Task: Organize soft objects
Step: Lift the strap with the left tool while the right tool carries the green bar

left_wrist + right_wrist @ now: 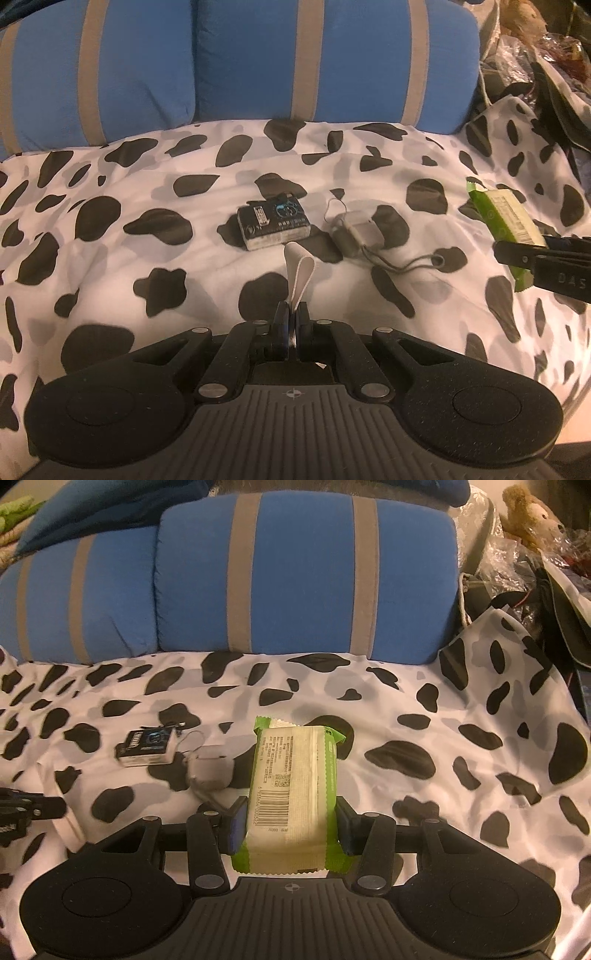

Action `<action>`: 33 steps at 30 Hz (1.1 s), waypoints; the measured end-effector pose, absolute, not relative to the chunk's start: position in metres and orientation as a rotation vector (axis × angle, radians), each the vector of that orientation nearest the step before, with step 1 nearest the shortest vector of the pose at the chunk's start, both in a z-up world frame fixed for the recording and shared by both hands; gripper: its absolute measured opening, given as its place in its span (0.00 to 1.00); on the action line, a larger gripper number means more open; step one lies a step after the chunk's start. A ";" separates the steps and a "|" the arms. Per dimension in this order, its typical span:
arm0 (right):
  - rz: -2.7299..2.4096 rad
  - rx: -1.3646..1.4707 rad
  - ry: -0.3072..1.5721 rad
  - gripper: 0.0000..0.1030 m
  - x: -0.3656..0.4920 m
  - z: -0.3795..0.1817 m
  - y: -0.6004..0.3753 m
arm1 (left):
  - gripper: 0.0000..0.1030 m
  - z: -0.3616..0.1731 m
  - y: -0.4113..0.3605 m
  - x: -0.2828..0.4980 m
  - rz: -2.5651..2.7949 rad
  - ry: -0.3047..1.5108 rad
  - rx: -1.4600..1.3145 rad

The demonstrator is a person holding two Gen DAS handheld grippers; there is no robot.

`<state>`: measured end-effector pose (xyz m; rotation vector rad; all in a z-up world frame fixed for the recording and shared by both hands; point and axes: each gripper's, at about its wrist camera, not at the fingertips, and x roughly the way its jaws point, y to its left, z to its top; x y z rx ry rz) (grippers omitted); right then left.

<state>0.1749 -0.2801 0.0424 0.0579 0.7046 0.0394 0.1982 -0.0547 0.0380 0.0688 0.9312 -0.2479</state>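
Two grips held at once. Nearest in the right view, right gripper point(291, 821) clamped across the wipes pack point(295, 786), pads pressed on its long sides, pack pointing toward 12 o'clock above the sheet point(461, 775). Soft, crinkly green-and-white film, barcode label up; probably light and squashy, likely to bulge or slide if squeezed hard, so best taken mid-body across the width rather than by the crimped end seals. Nearest in the left view, left gripper point(293, 321) pinched together on a white fabric strip point(301, 271), a ribbed, looped band standing up limp toward 12 o'clock; featherweight and floppy by the look, fine to hold anywhere along it. Farther out at 12 o'clock, a small dark tissue pack point(273, 225), glossy wrap, boxy but surely yielding. Just beside it at 1 o'clock, a grey pouch point(356, 230) with a thin cord trailing toward 2 o'clock; cord a possible snag. Underneath everything, rumpled cow-spot cotton, soft footing that gives. Farthest, at 12 o'clock, plump blue pillows point(147, 62) with grey stripes against the far edge; at 2 o'clock, clutter of crinkled plastic, too jumbled to read.
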 end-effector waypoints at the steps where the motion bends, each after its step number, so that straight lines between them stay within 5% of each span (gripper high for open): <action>1: 0.044 0.062 0.703 0.49 0.170 0.043 -0.279 | 0.03 0.038 -0.055 0.194 -0.250 0.931 0.069; 33: 0.192 0.081 0.735 0.49 0.030 0.040 -0.233 | 0.03 0.039 -0.031 0.071 -0.292 0.980 0.059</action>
